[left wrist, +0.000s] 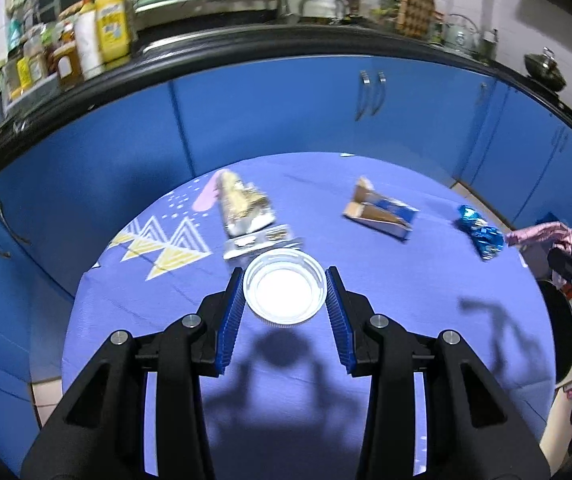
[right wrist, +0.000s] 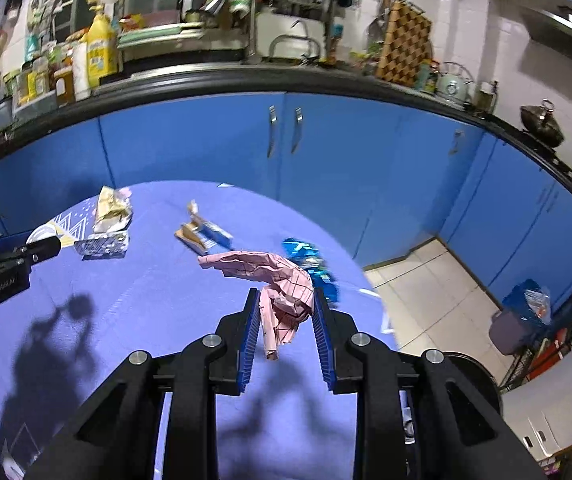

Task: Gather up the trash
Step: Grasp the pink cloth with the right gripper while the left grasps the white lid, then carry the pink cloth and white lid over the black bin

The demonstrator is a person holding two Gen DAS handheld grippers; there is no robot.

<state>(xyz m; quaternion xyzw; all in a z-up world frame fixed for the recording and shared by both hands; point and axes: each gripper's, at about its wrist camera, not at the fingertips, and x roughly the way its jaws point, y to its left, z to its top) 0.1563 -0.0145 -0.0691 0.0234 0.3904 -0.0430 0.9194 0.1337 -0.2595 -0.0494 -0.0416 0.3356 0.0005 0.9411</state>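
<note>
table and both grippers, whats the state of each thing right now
left gripper: jaws shut on the round lid
round lid: held, lifted
right gripper: jaws shut on the pink paper
pink paper: crumpled, held
cardboard box: flattened, lying on table
blue wrapper: crumpled, on table
cabinet doors: closed

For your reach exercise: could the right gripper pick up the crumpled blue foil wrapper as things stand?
Probably not yet: the right gripper is shut on a pink checked paper, though the crumpled blue foil wrapper lies unobstructed just beyond.
</note>
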